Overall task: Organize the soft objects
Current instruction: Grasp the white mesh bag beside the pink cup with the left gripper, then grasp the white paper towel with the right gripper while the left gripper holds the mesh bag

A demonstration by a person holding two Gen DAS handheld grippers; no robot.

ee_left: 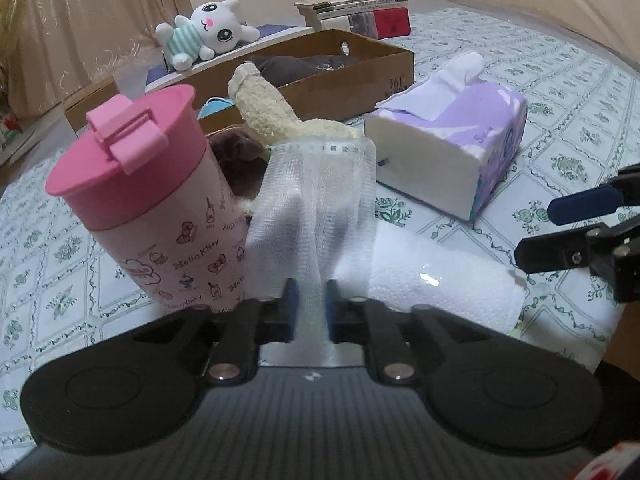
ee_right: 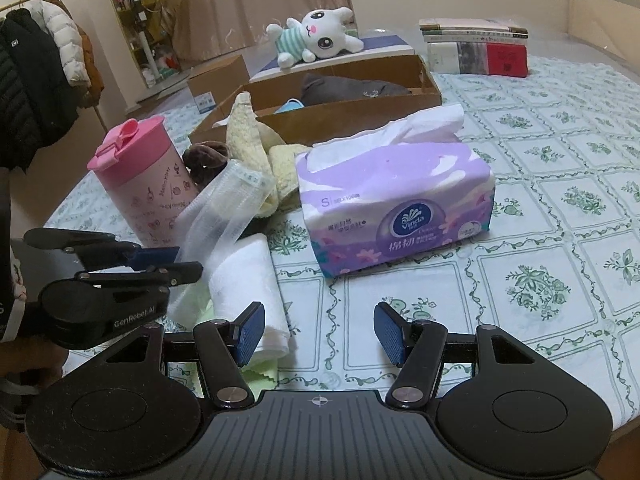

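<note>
My left gripper point(ee_left: 310, 304) is shut on a white gauze cloth point(ee_left: 316, 200) and holds it lifted above the table; it also shows in the right wrist view point(ee_right: 220, 208). Behind it lie a cream fuzzy cloth point(ee_left: 272, 116) and a brown plush point(ee_left: 238, 160). A folded white towel point(ee_left: 432, 280) lies under the gauze. My right gripper point(ee_right: 320, 332) is open and empty, low over the tablecloth beside the towel point(ee_right: 248, 280). A cardboard box point(ee_left: 352, 92) holds a grey cloth point(ee_left: 296, 66) and a blue mask point(ee_right: 292, 105).
A pink lidded cup point(ee_left: 160, 200) stands left of the gauze. A purple tissue pack point(ee_left: 452, 152) sits to the right. A white plush cat point(ee_left: 204, 32) lies on a flat box behind. Books point(ee_right: 476, 48) are stacked at the back. A green cloth point(ee_right: 256, 376) peeks from under the towel.
</note>
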